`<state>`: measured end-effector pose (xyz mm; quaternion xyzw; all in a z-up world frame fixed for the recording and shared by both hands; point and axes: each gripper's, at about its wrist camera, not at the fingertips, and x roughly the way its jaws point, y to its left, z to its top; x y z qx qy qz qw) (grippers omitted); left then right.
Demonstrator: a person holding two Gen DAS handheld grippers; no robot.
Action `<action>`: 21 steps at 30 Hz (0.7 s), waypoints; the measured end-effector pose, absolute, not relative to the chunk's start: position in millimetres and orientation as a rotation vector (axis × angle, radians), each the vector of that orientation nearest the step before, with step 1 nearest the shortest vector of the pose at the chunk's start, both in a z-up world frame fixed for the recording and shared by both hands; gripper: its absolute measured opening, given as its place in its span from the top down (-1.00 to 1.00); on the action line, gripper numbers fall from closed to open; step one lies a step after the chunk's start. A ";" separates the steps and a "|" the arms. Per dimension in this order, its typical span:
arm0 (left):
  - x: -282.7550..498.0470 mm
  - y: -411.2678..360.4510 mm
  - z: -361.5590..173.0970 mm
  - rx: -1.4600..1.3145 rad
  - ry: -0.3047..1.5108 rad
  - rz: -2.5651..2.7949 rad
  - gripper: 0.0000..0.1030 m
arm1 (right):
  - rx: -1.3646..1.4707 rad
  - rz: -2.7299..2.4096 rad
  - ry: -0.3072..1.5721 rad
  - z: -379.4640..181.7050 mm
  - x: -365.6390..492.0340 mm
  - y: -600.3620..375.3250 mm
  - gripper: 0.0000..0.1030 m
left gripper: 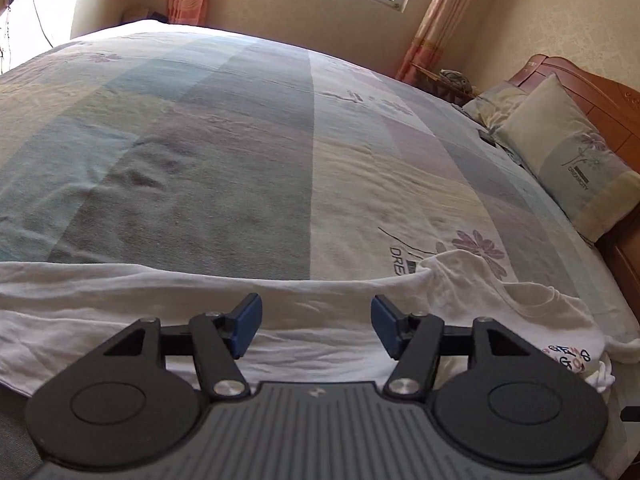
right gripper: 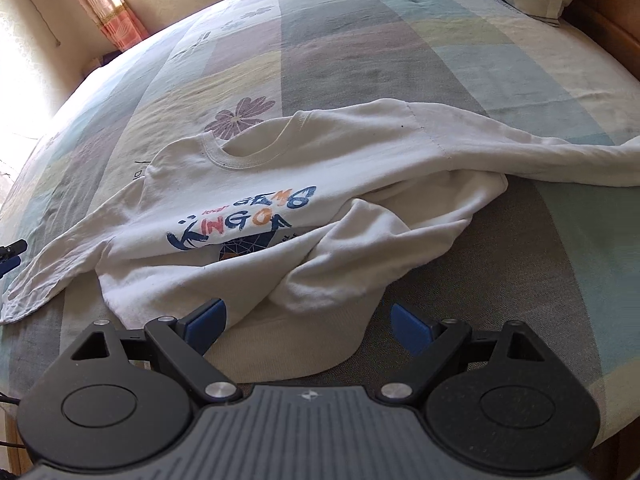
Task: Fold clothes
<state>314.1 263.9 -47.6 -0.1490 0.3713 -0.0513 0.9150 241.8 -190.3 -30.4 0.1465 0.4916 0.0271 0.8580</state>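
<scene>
So there's really only one thing holding anything here, the big bed with a pastel patchwork sheet of blue, grey, yellow and lilac blocks and printed purple flowers (right gripper: 360, 60), and what's on it is a crumpled white long-sleeved cotton sweatshirt with blue and orange lettering on the chest (right gripper: 280, 184), plus a pale pillow with a flower print (left gripper: 568, 160) propped against the reddish wooden headboard (left gripper: 592, 92) at the far end. The sweatshirt is lying near the edge of the bed, neck hole facing away, one sleeve stretched out to each side and the lower body bunched up in a lump. The right gripper (right gripper: 308, 324) is angled down at that bunched hem, jaws spread wide with the ribbed hem sitting between the blue pads (right gripper: 208, 320), and I can't see them squeezing it. The left gripper (left gripper: 316, 326) is tilted down over a flat stretch of the same white fabric, jaws parted and nothing pinched between them, cloth just lying underneath. In the right view you can spot a gripper's black tip (right gripper: 14, 247) poking in at the left edge beside the sleeve end. Orange patterned curtains (left gripper: 444, 12) hang by the window behind.
</scene>
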 end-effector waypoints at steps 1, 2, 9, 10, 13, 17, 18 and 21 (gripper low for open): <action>316.4 251.0 -49.0 -0.303 0.777 -0.148 -0.25 | 0.317 0.042 1.033 -31.4 238.1 -195.1 -0.80; 316.6 236.8 -51.0 -0.298 0.792 -0.190 -0.25 | 0.326 0.028 1.033 -32.3 234.4 -199.8 -0.80; 295.1 160.9 -53.2 -0.275 0.883 -0.425 -0.28 | 0.363 -0.008 1.033 -44.9 230.8 -232.6 -0.80; 290.4 153.0 -52.5 -0.266 0.895 -0.453 -0.30 | 0.365 0.002 1.031 -46.5 232.7 -235.6 -0.80; 273.2 128.1 -45.7 -0.223 0.929 -0.556 -0.37 | 0.355 0.063 1.030 -51.9 240.7 -244.2 -0.74; 254.0 99.0 -46.2 -0.226 0.964 -0.670 -0.52 | 0.274 0.200 1.057 -60.9 254.1 -253.8 -0.41; 250.4 88.2 -49.7 -0.234 0.986 -0.663 -0.52 | 0.231 0.232 1.065 -63.2 257.4 -255.4 -0.31; 253.2 59.3 -60.5 -0.269 1.014 -0.629 -0.52 | 0.083 0.321 1.085 -72.9 271.6 -261.6 -0.07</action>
